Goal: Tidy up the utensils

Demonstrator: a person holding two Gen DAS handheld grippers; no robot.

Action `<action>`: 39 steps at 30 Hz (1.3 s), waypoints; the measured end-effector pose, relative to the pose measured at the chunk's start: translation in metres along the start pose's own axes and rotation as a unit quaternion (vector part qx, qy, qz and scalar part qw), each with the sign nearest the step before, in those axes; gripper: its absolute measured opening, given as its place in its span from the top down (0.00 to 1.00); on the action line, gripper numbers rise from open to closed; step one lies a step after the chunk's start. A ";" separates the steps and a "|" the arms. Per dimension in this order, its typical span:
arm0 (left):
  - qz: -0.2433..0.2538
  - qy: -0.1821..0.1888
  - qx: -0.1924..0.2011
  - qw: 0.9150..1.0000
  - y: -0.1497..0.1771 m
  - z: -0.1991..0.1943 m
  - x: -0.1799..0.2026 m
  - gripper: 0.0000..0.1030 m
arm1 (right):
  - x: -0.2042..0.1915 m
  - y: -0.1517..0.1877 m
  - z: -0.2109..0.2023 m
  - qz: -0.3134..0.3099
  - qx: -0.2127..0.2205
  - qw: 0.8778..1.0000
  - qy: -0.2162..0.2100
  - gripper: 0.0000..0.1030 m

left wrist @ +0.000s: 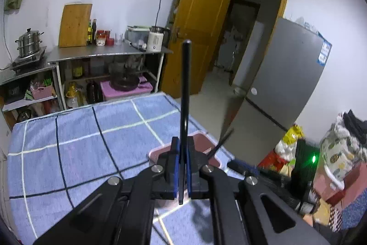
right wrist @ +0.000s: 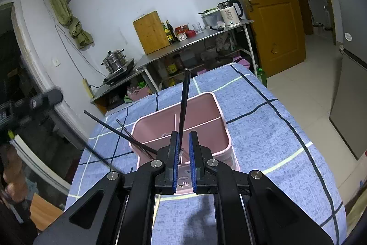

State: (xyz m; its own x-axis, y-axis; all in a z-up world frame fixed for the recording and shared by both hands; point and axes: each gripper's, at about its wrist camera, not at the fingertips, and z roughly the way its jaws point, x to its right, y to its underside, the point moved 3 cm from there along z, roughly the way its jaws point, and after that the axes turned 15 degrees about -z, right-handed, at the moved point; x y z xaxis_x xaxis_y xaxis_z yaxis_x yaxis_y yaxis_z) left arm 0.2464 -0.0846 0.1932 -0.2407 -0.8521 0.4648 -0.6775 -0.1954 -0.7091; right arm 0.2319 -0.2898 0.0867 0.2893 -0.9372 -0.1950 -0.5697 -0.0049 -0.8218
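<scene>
Left wrist view shows the left gripper (left wrist: 182, 148) with its blue-padded jaws pinching a black chopstick (left wrist: 185, 88), which stands nearly upright out of the grip and crosses in front of the open yellow door (left wrist: 197, 22). Just behind the jaws lies the pink bin (left wrist: 201, 137), mostly hidden by the gripper, on the blue checked bench cloth (left wrist: 80, 141); another dark chopstick (left wrist: 221, 141) leans out over its right edge. A grey fridge (left wrist: 282, 84) stands to the right, and a steel shelf (left wrist: 107, 53) with a cutting board, bottles and a kettle lines the far wall. Right wrist view shows the right gripper (right wrist: 183, 146) directly over the near part of the pink bin (right wrist: 213, 102); its jaws are drawn nearly together on a black chopstick (right wrist: 184, 107) whose lower end sits between the pads. More chopsticks (right wrist: 128, 137) lean out over the bin's left rim, towards the left gripper's dark body (right wrist: 34, 105) at the picture's edge.
</scene>
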 end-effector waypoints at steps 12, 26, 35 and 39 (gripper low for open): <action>-0.015 -0.025 0.003 1.000 0.008 0.050 -0.009 0.95 | 0.001 0.003 -0.001 0.003 -0.002 1.000 -0.004 0.92; -0.017 -0.041 -0.025 0.999 0.050 0.087 -0.026 0.95 | 0.001 0.011 0.002 -0.001 -0.008 1.000 -0.010 0.92; -0.031 -0.018 -0.040 0.999 0.065 0.081 -0.028 0.71 | -0.003 0.021 -0.002 0.001 -0.009 1.000 -0.018 0.92; -0.028 -0.011 -0.033 0.999 0.070 0.068 -0.025 0.61 | -0.007 0.027 -0.006 -0.001 -0.011 1.000 -0.020 0.92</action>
State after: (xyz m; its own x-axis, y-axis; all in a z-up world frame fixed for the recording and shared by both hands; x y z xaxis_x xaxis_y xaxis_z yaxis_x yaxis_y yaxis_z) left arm 0.2521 -0.1097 0.0955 -0.1855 -0.8513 0.4907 -0.7347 -0.2114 -0.6446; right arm 0.2105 -0.2852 0.0693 0.3210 -0.9222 -0.2159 -0.5866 -0.0146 -0.8098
